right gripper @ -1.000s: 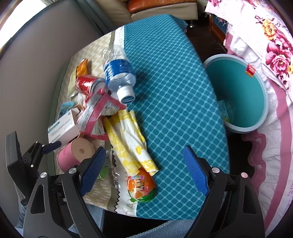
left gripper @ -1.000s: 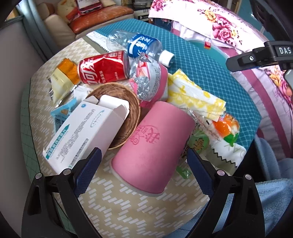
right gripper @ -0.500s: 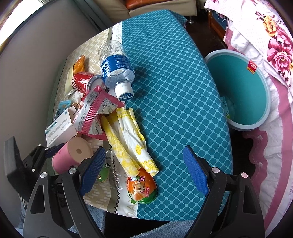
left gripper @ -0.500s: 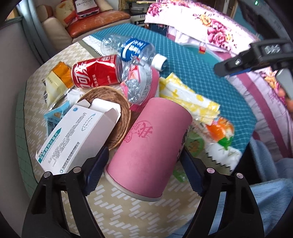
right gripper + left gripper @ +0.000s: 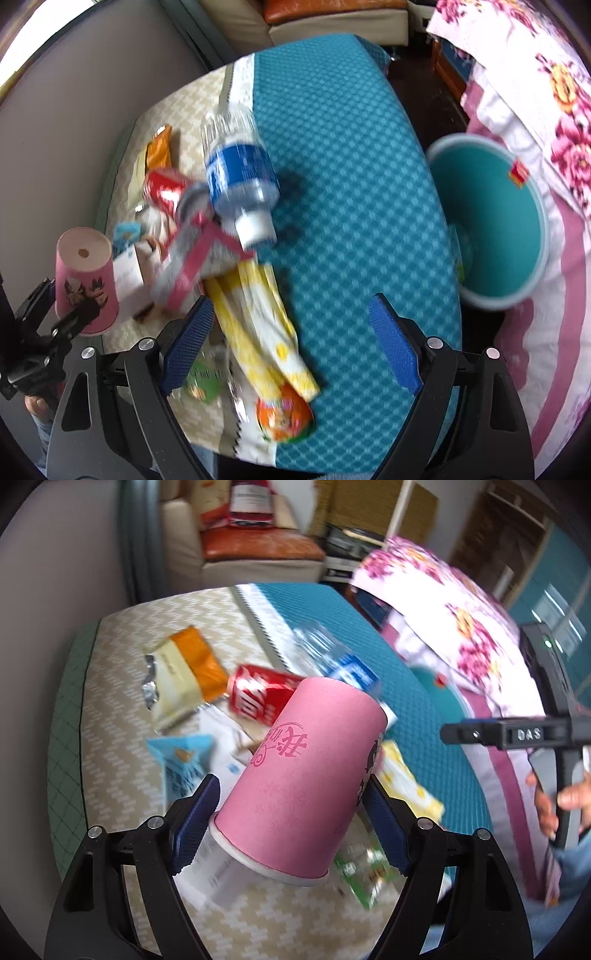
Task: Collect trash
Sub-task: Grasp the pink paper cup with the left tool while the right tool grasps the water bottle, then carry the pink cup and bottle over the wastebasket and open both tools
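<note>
Left hand-held gripper pinches the pink paper cup near its rim, lifted clear of the worktop; squeezing could crush it, or it could slip out. Right hand-held gripper hangs spread and empty over the yellow wrapper; carrying the cup to the teal bin risks fouling it.

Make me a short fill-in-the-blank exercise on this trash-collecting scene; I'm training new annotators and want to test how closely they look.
1. The left gripper is shut on a ____ paper cup.
2. The right gripper is ____, with nothing between its pads.
3. The water bottle lying on the table has a ____ label.
4. The teal bin stands on the floor beside the table and a ____ bedspread.

Missing words: pink; open; blue; floral
</note>
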